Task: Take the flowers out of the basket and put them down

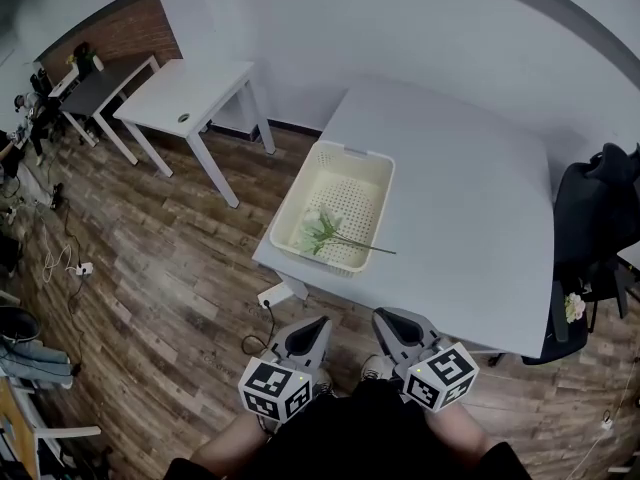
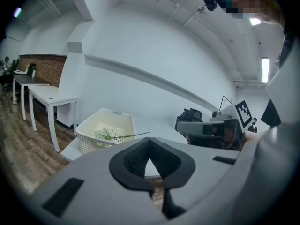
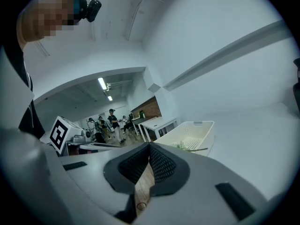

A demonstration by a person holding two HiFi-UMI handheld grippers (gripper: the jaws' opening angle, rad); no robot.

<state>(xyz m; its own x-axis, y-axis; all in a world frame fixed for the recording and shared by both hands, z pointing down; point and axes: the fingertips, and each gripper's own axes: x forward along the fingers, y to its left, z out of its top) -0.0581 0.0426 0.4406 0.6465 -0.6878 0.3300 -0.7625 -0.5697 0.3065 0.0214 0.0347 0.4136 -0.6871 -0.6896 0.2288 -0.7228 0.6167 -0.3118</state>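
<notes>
Start at the near edge of the head view. Locate the left gripper and the right gripper side by side, close in front of the body, above the wood floor and short of the table. Read both pairs of pads as closed tip to tip, clamped on nothing; confirm this in each gripper view, where only floor and table show through the small gap behind the tips.

Count the task as not begun. Move outward to the basket, standing on the table against its left edge, near the front corner. Find the flowers lying inside, at the end of the basket nearest the person: pale blooms and green leaves bunched low, with one long stem running right and poking just over the rim. Note no flower on the bare table top.

Treat every step as outstanding: reach, open, grasp the stems, lift clear of the rim, set down on the table.

For pose, read both grippers as aimed forward at the table and tipped slightly downward, roughly parallel. Place neither over the basket; keep both as well apart from the flowers.

Disregard the white side table beyond the basket and the black chair at the right edge.
</notes>
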